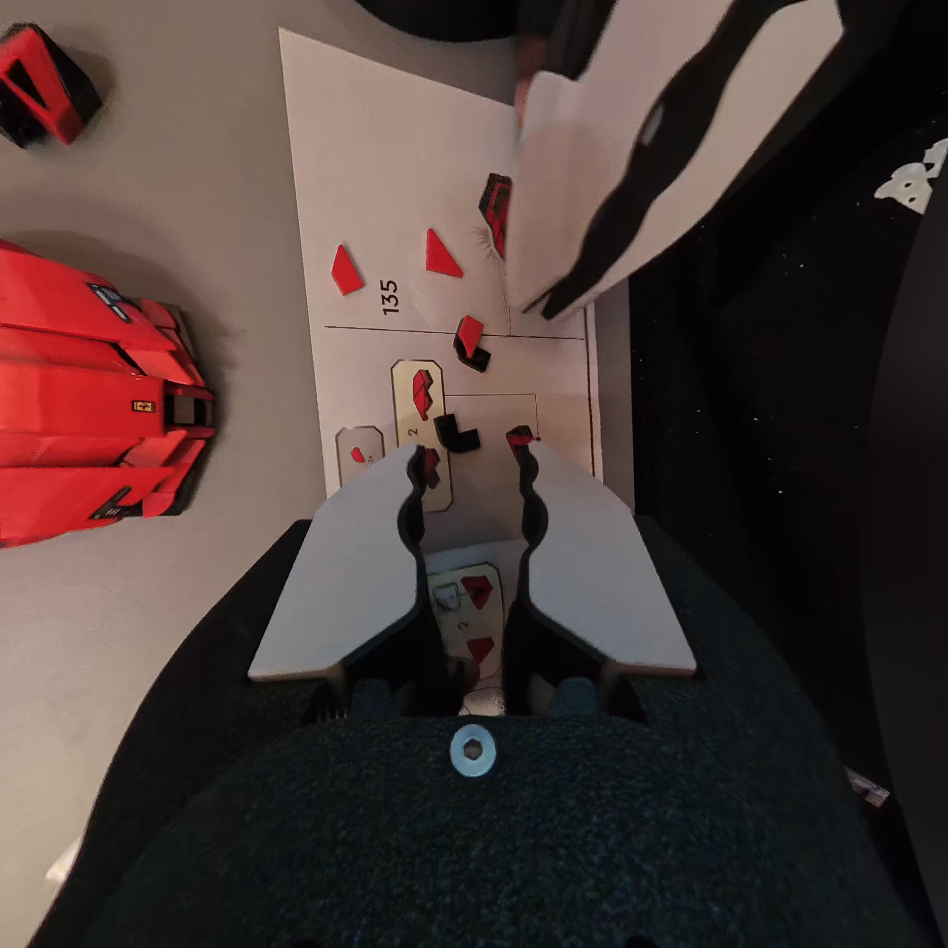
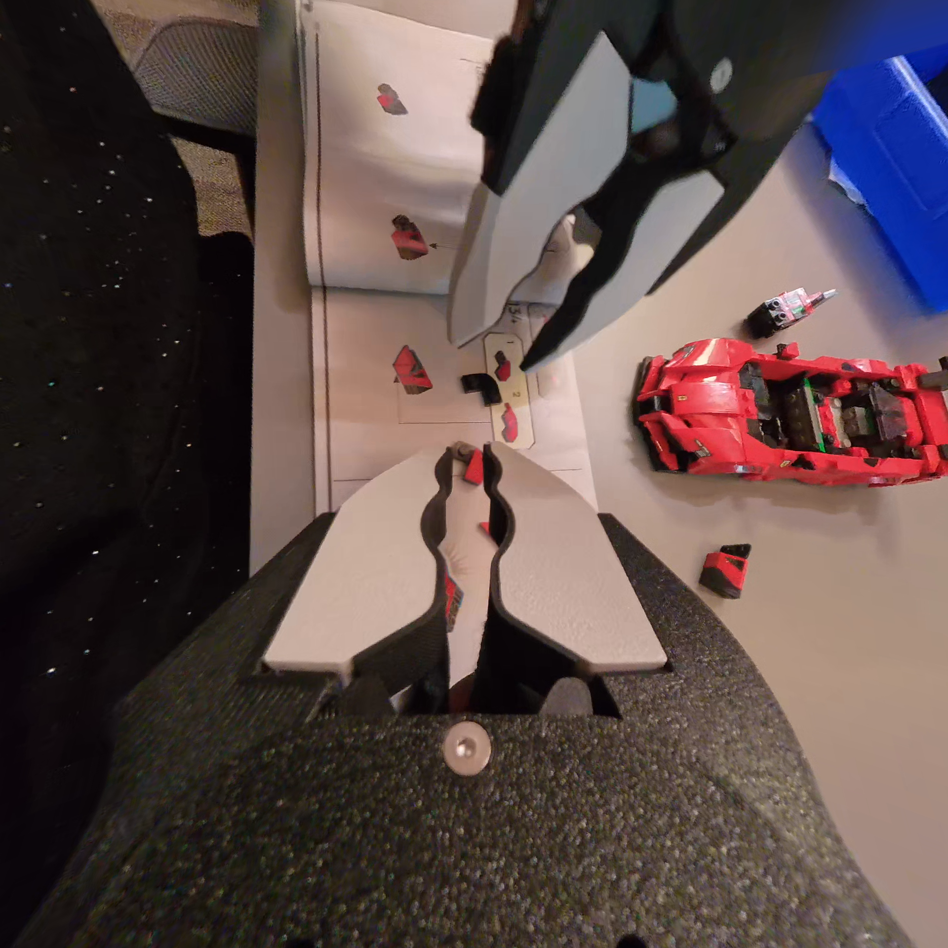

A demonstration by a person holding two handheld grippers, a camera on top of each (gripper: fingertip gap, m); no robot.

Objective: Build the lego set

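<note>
The right hand-held gripper (image 2: 474,454) is clamping a small red piece (image 2: 474,468) at lower centre, while the black corner brick (image 1: 456,433) is lying on the instruction sheet (image 1: 390,169) just ahead of the left hand-held gripper (image 1: 474,451), whose fingers are standing apart, nearer to it.

red lego car (image 2: 785,415) on table, roof open | black corner brick (image 1: 456,433) on instruction booklet (image 1: 384,169)
</note>
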